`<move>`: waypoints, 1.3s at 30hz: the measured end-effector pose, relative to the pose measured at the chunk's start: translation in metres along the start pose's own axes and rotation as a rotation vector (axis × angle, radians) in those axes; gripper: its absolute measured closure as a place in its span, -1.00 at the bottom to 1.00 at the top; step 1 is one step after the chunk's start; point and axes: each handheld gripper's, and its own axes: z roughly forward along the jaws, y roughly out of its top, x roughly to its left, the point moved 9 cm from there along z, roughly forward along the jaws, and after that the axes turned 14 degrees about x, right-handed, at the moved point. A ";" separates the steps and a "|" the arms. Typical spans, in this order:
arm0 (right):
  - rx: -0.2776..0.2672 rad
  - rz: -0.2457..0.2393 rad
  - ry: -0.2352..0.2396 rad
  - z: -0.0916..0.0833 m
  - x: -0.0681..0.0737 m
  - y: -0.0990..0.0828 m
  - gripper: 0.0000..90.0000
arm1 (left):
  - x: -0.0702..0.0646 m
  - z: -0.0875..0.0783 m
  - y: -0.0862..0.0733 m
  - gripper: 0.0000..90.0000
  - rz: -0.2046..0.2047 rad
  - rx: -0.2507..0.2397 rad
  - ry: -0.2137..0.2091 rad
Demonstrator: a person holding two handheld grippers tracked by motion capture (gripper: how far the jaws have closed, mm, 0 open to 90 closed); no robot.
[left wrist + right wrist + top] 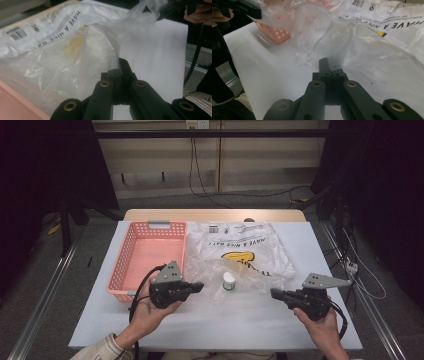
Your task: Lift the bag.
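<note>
So here's the setup: a person sits at a bench (210,320) covered in white, with 1 gripper in each hand. The left gripper (199,286) sits near the front right corner of the pink basket (145,257), and its jaws are pinched together on the edge of a clear plastic bag (245,270). You can see it better in the left gripper view, where the closed tips of the left gripper (121,65) have a fold of the clear plastic bag (75,62) caught between them, the film rising up and away from the tips.

Same deal on the other side. The right gripper (274,293) points in from the right, and in the right gripper view the right gripper (325,63) is closed on the near edge of the clear plastic bag (362,47), which bulges upward between the 2 hands.

The bag is in the middle of the bench, just right of the basket, stretched between both grippers. It lies partly over a white printed bag (242,237) with black lettering, a barcode and a yellow mark. Inside or under the clear film there's a small white roll with a green rim (229,281), roughly midway between the 2 grippers. I can't tell whether it's actually inside the bag or just beneath it.

The basket looks empty, with a grey tab on its far rim.
</note>
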 end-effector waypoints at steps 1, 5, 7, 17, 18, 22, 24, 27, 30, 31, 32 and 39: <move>-0.008 0.000 -0.001 -0.001 -0.001 0.003 1.00 | 0.002 -0.003 0.004 1.00 -0.002 -0.015 0.001; -0.035 0.006 -0.004 -0.004 -0.004 0.014 1.00 | 0.007 -0.014 0.015 1.00 0.001 -0.045 0.017; -0.043 0.004 -0.011 -0.005 -0.006 0.018 1.00 | 0.009 -0.018 0.019 1.00 -0.004 -0.063 0.016; -0.066 0.000 -0.010 -0.007 -0.010 0.032 1.00 | 0.023 -0.032 0.029 1.00 -0.031 -0.112 0.033; -0.072 -0.003 -0.011 -0.009 -0.010 0.034 1.00 | 0.025 -0.035 0.031 1.00 -0.026 -0.118 0.040; -0.083 0.000 -0.023 -0.015 -0.013 0.046 1.00 | 0.029 -0.044 0.040 1.00 -0.025 -0.131 0.062; -0.090 -0.003 -0.030 -0.017 -0.014 0.053 1.00 | 0.030 -0.048 0.045 1.00 -0.021 -0.135 0.074; -0.104 -0.013 -0.035 -0.021 -0.015 0.066 1.00 | 0.034 -0.054 0.053 1.00 -0.019 -0.152 0.085; -0.118 -0.019 -0.040 -0.024 -0.016 0.077 1.00 | 0.036 -0.059 0.061 1.00 -0.015 -0.164 0.096; -0.120 -0.020 -0.041 -0.024 -0.017 0.080 1.00 | 0.036 -0.060 0.063 1.00 -0.016 -0.169 0.098; -0.122 -0.022 -0.044 -0.024 -0.018 0.083 1.00 | 0.037 -0.062 0.065 1.00 -0.012 -0.173 0.103; -0.149 -0.029 -0.057 -0.033 -0.024 0.103 1.00 | 0.048 -0.082 0.082 1.00 -0.024 -0.220 0.119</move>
